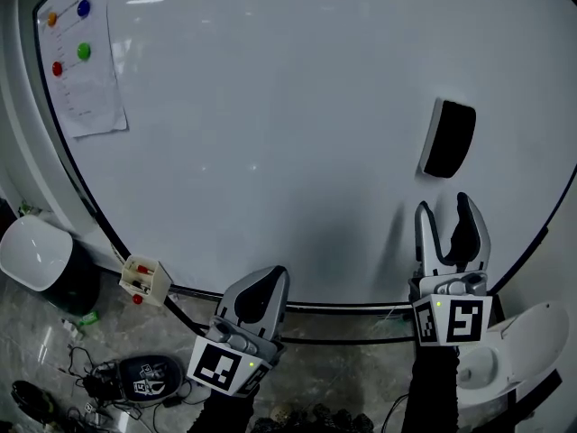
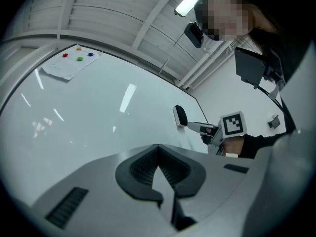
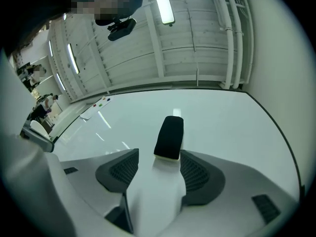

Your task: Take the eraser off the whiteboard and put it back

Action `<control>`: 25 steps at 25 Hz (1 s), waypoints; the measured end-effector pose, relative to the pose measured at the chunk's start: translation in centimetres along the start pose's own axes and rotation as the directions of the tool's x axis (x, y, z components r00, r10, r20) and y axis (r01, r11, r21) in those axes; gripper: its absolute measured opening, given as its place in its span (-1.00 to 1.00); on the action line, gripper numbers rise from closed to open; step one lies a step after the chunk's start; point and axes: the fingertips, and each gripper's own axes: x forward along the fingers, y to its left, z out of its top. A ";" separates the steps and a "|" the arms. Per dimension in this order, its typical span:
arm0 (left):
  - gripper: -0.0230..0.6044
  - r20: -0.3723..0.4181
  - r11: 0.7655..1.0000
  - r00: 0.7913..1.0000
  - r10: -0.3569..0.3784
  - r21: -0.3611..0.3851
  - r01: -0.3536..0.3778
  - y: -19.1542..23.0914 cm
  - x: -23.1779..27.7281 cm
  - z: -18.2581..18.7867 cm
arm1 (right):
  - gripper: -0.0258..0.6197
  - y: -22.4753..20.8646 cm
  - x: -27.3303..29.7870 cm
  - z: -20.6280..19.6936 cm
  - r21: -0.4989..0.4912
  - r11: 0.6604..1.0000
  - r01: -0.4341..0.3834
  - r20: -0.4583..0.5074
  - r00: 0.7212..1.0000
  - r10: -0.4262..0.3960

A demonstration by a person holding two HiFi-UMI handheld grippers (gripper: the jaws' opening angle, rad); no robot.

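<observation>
Black eraser (image 1: 449,139), one, on one whiteboard (image 1: 270,106), right gripper (image 1: 444,204) fingers apart, empty, left gripper (image 1: 273,276) fingers together

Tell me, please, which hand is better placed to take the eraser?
Right: the right tongs stand open just below the eraser, lined up with it; the left tongs are shut, farther away.
</observation>
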 end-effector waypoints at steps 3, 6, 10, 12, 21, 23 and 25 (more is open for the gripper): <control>-0.91 0.002 1.000 1.000 -0.014 -0.002 0.014 0.6 0.1 0.0 | 0.00 -0.4 1.7 0.3 0.000 1.000 0.016 0.008 1.000 -0.016; -0.91 -0.007 1.000 1.000 -0.016 -0.007 0.016 1.1 0.3 -0.3 | 0.14 -1.4 3.4 0.5 0.010 0.998 0.063 0.006 0.998 -0.063; -0.91 -0.008 1.000 1.000 -0.030 0.001 0.030 1.6 0.5 -0.6 | 0.16 -2.6 5.7 0.0 0.028 0.991 0.129 -0.014 0.992 -0.129; -0.91 0.001 0.999 0.999 -0.032 -0.010 0.032 1.9 0.7 -0.5 | 0.16 -2.7 6.6 -0.1 0.015 0.989 0.146 -0.019 0.989 -0.146; -0.91 -0.009 0.999 0.999 -0.033 -0.016 0.033 2.1 0.9 -1.1 | 0.13 -3.0 6.8 0.1 0.022 0.991 0.134 -0.010 0.991 -0.133; -0.91 -0.010 1.000 1.000 -0.023 -0.020 0.023 2.2 0.8 -1.1 | -0.02 -3.0 6.5 0.0 0.017 0.991 0.129 -0.016 0.992 -0.129; -0.91 -0.010 1.000 1.000 -0.019 -0.019 0.019 2.2 0.8 -1.1 | -0.03 -3.0 6.4 -0.1 0.023 0.992 0.122 -0.017 0.992 -0.122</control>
